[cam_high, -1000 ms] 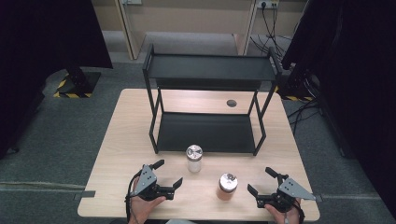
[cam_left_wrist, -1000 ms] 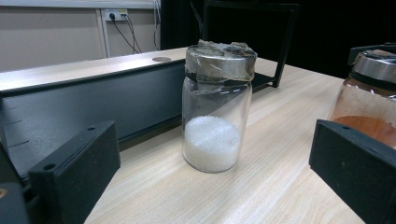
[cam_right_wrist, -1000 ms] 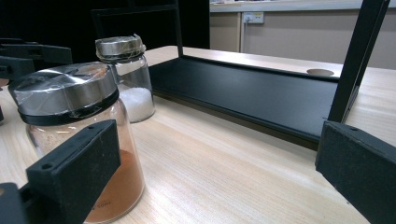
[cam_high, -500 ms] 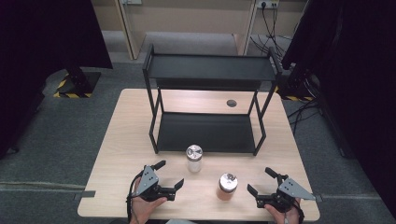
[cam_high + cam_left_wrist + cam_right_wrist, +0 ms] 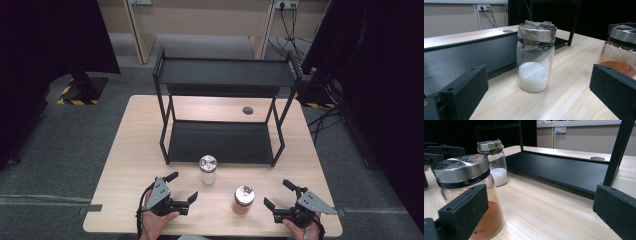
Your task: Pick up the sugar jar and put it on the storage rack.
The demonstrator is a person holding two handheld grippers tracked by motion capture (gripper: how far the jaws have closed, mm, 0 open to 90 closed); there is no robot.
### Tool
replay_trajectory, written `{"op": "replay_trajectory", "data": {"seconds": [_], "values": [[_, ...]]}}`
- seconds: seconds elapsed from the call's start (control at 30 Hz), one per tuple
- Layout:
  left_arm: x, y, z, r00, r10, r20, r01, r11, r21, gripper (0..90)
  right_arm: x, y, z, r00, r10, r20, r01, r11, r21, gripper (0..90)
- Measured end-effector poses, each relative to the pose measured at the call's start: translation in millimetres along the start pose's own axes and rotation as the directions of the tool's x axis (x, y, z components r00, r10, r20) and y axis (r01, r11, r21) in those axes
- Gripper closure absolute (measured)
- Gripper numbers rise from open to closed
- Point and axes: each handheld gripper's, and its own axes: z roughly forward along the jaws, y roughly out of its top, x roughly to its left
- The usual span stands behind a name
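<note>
A glass jar of white granules [image 5: 207, 169] with a taped metal lid stands just in front of the black two-tier shelf [image 5: 225, 75]. A jar of orange-brown powder [image 5: 243, 199] stands nearer the front edge, to its right. My left gripper [image 5: 181, 187] rests open at the front left, jaws pointing toward the white jar [image 5: 535, 57]; the powder jar [image 5: 621, 47] shows at that view's right edge. My right gripper [image 5: 279, 194] lies open at the front right, beside the powder jar [image 5: 467, 195], with the white jar [image 5: 494, 162] farther off. Neither gripper holds anything.
The shelf's lower tray [image 5: 220, 141] sits on the wooden table [image 5: 135, 150], its top tier above it. A round cable hole [image 5: 247, 110] lies behind the shelf. Dark curtains and cables surround the table.
</note>
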Motion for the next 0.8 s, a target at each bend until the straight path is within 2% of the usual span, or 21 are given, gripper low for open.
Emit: {"op": "replay_trajectory", "data": {"seconds": [0.13,0.47,0.73,0.8], "values": [[-0.9,1.2,4.1,1.0000,-0.002,0.002,0.002,1.0000,0.002,1.1,0.0,-0.5,0.3,1.0000,0.006,-0.002,-0.006,1.000,-0.007,0.4],[0.5,9.3,16.8,0.9993,0.023,0.029,-0.023,0.9997,0.007,0.8,-1.5,-2.1,1.0,0.9999,0.012,-0.001,-0.012,1.000,-0.015,0.4],[9.3,15.0,33.7,0.9990,0.000,0.044,-0.001,0.9999,0.016,0.8,-1.1,-2.3,1.7,0.9999,0.010,-0.004,-0.010,1.000,-0.018,0.4],[9.6,17.3,37.8,0.9990,0.010,0.044,-0.011,0.9997,0.020,0.8,-1.2,-2.5,1.3,0.9999,0.011,-0.003,-0.011,1.000,-0.020,0.4]]}}
